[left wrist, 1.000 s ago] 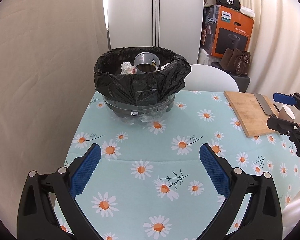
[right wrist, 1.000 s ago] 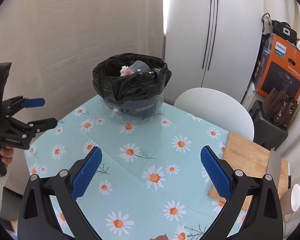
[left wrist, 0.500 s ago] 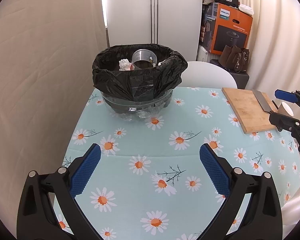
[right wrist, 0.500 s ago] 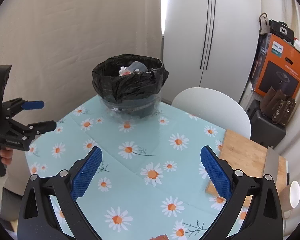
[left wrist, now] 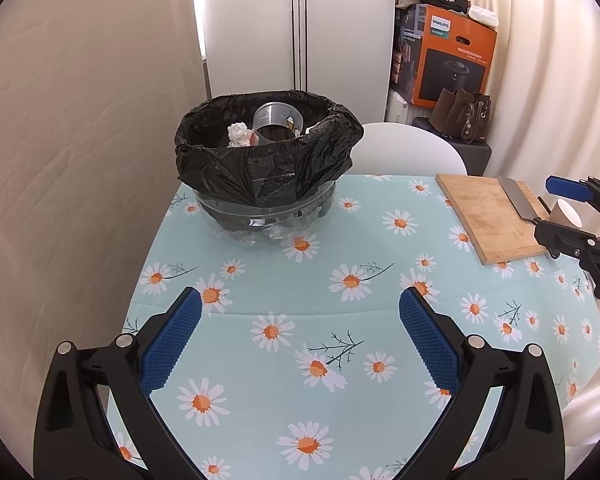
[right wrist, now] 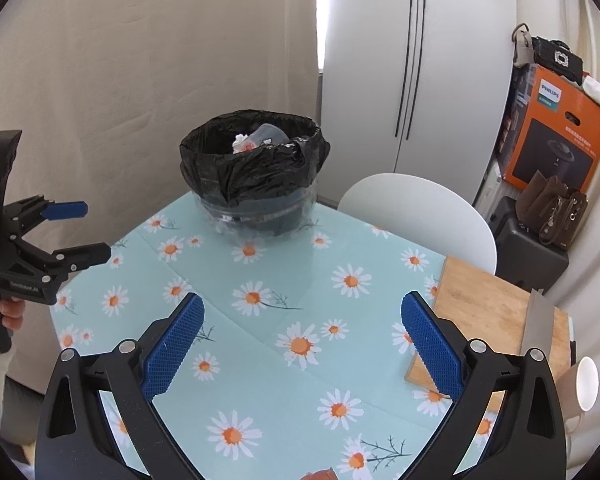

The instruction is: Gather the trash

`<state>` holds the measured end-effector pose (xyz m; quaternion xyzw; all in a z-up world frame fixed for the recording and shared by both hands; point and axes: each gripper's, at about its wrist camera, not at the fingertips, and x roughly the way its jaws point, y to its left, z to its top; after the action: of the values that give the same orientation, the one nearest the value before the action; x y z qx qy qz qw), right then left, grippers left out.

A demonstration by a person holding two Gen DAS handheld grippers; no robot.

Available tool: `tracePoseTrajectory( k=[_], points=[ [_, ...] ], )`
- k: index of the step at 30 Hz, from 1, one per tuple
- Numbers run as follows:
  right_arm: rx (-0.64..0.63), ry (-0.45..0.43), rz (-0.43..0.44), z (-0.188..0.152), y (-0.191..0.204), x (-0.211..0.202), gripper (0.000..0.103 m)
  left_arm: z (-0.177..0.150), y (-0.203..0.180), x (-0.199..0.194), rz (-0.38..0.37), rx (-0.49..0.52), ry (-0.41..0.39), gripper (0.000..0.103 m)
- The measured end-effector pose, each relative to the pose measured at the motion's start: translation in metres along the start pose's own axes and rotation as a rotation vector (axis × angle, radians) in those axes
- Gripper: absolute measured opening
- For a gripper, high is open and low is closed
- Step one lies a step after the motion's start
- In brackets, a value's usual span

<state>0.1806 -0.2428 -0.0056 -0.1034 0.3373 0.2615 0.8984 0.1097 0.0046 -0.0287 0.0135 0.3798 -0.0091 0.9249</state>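
Both grippers empty, fingers spread wide, hovering above tabletop (left wrist: 380, 240) at bottom of each frame. Left gripper (left wrist: 300, 344) released, nothing between pads; also seen at left edge of right-wrist view, held by a hand. Right gripper (right wrist: 302, 344) likewise released, seen at right edge of left-wrist view.

Bin (left wrist: 268, 168) with black liner at upper centre of frame, near far-left corner of tabletop. Already inside: clear cup (left wrist: 278, 120), crumpled white tissue (left wrist: 238, 135), some other scraps, hard to tell what.

Progress, judged: nearly done or done. No loose trash visible on daisy cloth in left-wrist view. Small orange scrap (right wrist: 318, 475) at very bottom edge of right-wrist view, cut off, cannot tell if trash. Paper cup (right wrist: 586, 384) at lower right beside cutting board (right wrist: 488, 312), upright; maybe trash, maybe not. Cleaver (right wrist: 536, 320) lying on board, not trash.

Room: wide open cloth between grippers and bin, clear path straight ahead. Tabletop edge close on left of left-wrist frame, wall just beyond. White chair (right wrist: 420, 216) behind far edge. Board, cleaver and cup crowd right side; care needed there, blade near cup.
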Motion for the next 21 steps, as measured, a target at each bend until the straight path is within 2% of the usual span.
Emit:
tracePoseTrajectory(
  k=[9,21],
  points=[
    [-0.031,0.013,-0.020,-0.0026,0.0003,0.0000,0.095,-0.0042,0.0014,0.0019,-0.013,-0.001,-0.003,0.097],
    [-0.045,0.030,-0.002,-0.0046,0.0066,0.0075,0.095,-0.0098,0.0015,0.0047,-0.030,-0.003,0.005,0.097]
  ],
)
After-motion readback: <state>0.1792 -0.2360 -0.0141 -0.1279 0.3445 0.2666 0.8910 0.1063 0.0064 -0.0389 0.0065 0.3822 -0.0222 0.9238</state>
